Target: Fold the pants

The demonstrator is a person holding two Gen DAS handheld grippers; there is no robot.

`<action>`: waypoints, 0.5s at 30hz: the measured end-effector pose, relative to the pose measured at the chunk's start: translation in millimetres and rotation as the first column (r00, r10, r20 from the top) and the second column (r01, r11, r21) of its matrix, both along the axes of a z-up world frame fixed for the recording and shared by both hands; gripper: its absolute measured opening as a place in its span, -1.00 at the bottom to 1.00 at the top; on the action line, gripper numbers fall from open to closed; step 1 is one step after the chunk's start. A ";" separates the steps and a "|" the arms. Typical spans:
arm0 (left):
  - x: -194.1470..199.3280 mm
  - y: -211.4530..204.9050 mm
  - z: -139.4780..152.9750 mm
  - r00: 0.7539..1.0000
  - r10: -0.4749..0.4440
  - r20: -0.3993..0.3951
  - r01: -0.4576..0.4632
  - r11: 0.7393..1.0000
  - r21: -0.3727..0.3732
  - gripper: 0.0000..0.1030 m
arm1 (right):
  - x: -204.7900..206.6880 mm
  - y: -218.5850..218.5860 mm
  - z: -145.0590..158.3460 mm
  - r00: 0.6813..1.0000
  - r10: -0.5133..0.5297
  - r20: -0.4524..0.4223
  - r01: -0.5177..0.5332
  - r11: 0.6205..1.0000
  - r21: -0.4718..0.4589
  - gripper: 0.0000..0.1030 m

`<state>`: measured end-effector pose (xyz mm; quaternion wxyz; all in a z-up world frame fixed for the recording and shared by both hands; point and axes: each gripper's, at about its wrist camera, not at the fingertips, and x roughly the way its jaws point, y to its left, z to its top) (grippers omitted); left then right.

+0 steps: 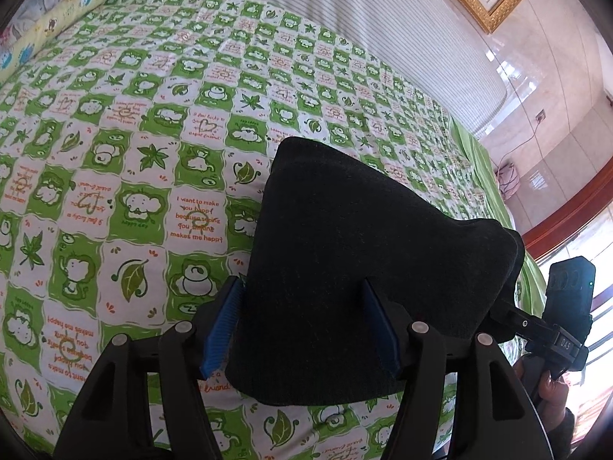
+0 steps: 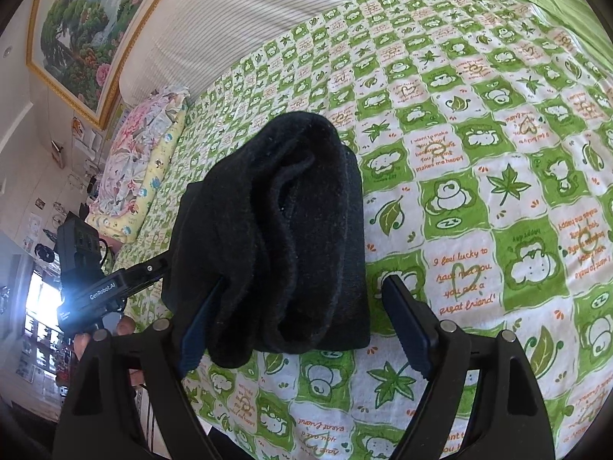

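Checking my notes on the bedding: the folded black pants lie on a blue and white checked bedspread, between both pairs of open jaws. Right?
Not quite. The bedspread is green and white checked, not blue, as the right wrist view shows. The folded black pants do lie on it, between both pairs of open jaws.

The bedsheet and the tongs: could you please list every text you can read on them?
"I want to make you happy because seeing you smiling makes me happy": bedsheet.
"I feel lucky to have met you, you are a great friend!": bedsheet square, right wrist view.
"happy day": green square.
"GenRobot.AI": left tongs.
"DAS": right tongs.
Farther squares: too small.
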<state>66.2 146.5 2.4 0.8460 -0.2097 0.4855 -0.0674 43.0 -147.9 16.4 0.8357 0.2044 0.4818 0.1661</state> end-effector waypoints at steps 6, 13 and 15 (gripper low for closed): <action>9.8 -2.6 -10.4 1.000 0.008 -0.028 -0.009 1.000 -0.023 0.27 | 4.9 3.1 -3.5 1.000 0.015 -0.007 -0.015 1.000 0.011 0.63; 12.1 -5.7 -12.6 1.000 0.007 -0.030 -0.007 1.000 -0.020 0.08 | 8.7 7.3 -8.0 0.999 0.037 -0.004 -0.037 0.999 0.039 0.43; 11.8 -7.2 -11.5 1.000 0.007 -0.027 -0.007 1.000 -0.013 0.04 | 8.5 8.0 -7.1 0.999 0.047 0.001 -0.047 0.999 0.028 0.38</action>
